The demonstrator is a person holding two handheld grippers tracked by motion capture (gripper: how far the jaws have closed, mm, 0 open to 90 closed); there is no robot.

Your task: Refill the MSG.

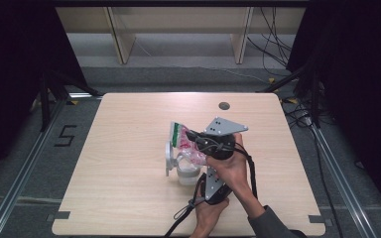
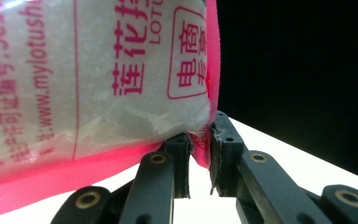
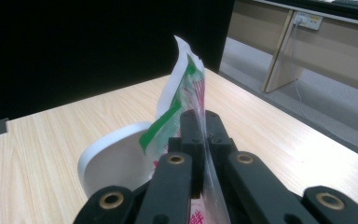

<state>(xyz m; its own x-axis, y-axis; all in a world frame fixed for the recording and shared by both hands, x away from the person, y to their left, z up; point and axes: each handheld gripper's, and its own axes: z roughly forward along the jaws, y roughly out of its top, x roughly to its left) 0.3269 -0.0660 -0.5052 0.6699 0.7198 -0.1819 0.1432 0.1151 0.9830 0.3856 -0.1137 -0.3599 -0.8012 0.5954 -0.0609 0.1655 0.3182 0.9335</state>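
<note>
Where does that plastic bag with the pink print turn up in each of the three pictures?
High view: bag at table centre, above the white container.
Left gripper view: bag upper left, pink corner pinched by jaws.
Right gripper view: bag centre, clamped.
Shared landmark: white container.

— Inspector: State the lighting on the high view.

— Operator: Even and soft from overhead. My table point(image 1: 129, 148) is well lit with only faint shadows; both side margins fall to near black.

— Inspector: Left gripper view?

— Operator: The bag point(image 2: 98, 70) at my left hand-held gripper point(image 2: 198, 158) is very close, print slightly soft, pink edge glowing. The surface below is blown out white; the background is black.

— Inspector: Right gripper view?

— Operator: Moderate light, jaws sharp, the far floor point(image 3: 317, 107) mildly soft.
</note>
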